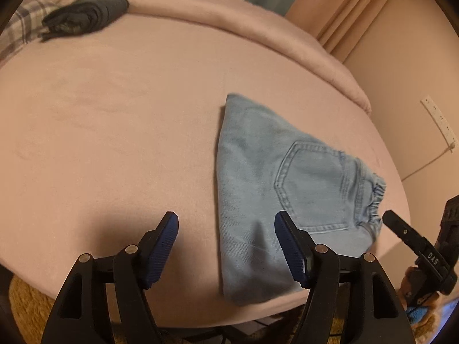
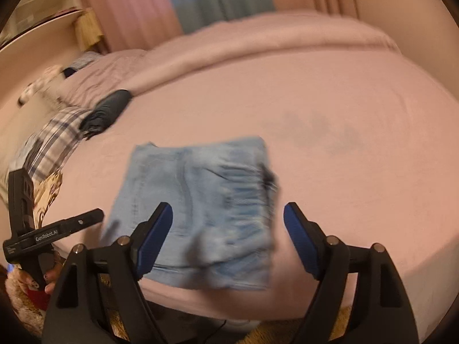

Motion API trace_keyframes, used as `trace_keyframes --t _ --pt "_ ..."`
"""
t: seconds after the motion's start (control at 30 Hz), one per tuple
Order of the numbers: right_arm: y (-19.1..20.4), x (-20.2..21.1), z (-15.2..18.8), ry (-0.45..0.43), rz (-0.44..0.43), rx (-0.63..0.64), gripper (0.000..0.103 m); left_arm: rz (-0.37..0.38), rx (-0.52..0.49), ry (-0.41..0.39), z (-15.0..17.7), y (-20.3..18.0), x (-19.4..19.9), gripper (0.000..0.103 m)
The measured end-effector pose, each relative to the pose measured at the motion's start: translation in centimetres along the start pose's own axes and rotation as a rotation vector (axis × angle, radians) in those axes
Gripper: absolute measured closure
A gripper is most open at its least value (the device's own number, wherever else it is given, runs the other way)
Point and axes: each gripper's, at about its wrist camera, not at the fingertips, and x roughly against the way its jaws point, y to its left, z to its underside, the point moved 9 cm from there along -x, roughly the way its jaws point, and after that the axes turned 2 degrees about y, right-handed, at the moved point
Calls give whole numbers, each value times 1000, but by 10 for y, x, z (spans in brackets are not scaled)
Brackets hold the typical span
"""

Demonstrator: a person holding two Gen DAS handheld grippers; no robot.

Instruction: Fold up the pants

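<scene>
Light blue folded jeans (image 1: 287, 177) lie on the pink bed (image 1: 114, 129) near its front edge, a back pocket and the elastic waistband facing up. My left gripper (image 1: 226, 220) is open above the jeans' left edge, its blue pads touching no cloth. In the right wrist view the jeans (image 2: 200, 200) look blurred, and my right gripper (image 2: 228, 209) hangs open over their near half, holding nothing. A finger of the right gripper (image 1: 401, 229) shows at the right edge of the left wrist view. The left gripper (image 2: 86, 218) shows at the left of the right wrist view, held by a hand.
A dark folded garment (image 1: 86, 14) rests on a plaid cloth (image 1: 23, 25) at the bed's far left. A rolled pink blanket (image 1: 229, 28) runs along the back. The wall with a power strip (image 1: 439, 123) is at the right. The bed's front edge is just below the grippers.
</scene>
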Motion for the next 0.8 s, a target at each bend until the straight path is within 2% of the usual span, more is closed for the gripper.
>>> trace_keyframes --t 0.1,0.23,0.4,0.47,0.63,0.8 --pt "-16 -6 11 42 -18 -41 23 29 15 33 3 1 -11 34" --pt "-25 -10 21 76 -52 -76 23 56 -13 34 2 -3 -18 32" --pt "-6 -23 33 129 -197 -94 23 72 -71 63 -5 -13 -31 32" --pt "3 -35 38 157 -230 -93 22 91 -86 68 -9 -17 -36 31" --pt "13 -51 35 164 -235 -102 21 155 -57 93 -21 -20 -45 28" --pt "16 -65 21 177 -261 -124 21 136 -91 86 -31 -27 -53 28"
